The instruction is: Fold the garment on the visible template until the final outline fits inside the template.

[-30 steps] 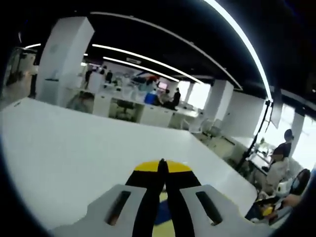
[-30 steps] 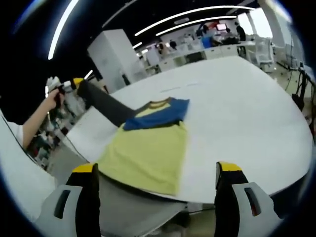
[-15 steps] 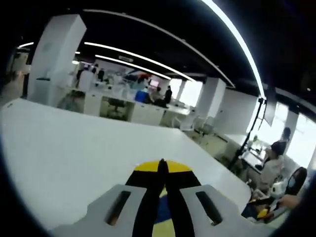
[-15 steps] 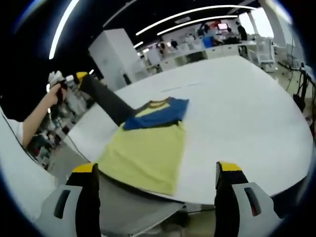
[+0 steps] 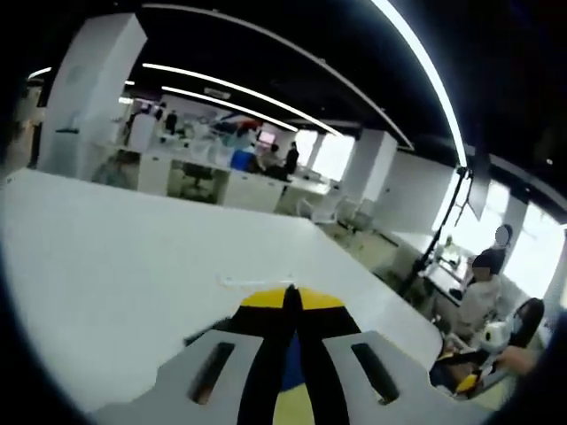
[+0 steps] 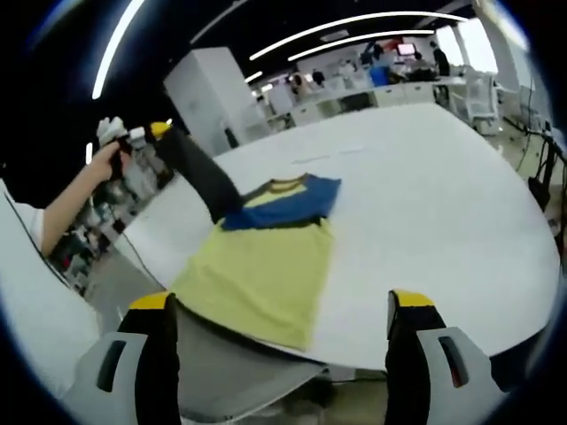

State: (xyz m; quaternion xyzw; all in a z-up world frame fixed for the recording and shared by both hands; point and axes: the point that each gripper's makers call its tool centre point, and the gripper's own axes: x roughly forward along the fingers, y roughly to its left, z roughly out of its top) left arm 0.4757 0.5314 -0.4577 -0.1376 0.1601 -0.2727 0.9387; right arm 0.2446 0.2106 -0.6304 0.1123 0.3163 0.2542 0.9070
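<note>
No writing can be read on anything; the garment [image 6: 266, 257], yellow with a blue top and sleeves, lies flat on the white table [image 6: 425, 212], its lower hem at the near edge; the right gripper [image 6: 280, 329] hangs off that edge, jaws wide apart and holding nothing; the left gripper [image 5: 290, 301] has its yellow-tipped jaws pressed together, and in the right gripper view a raised hand [image 6: 97, 168] lifts a dark sleeve [image 6: 202, 177] from the garment's left side.
</note>
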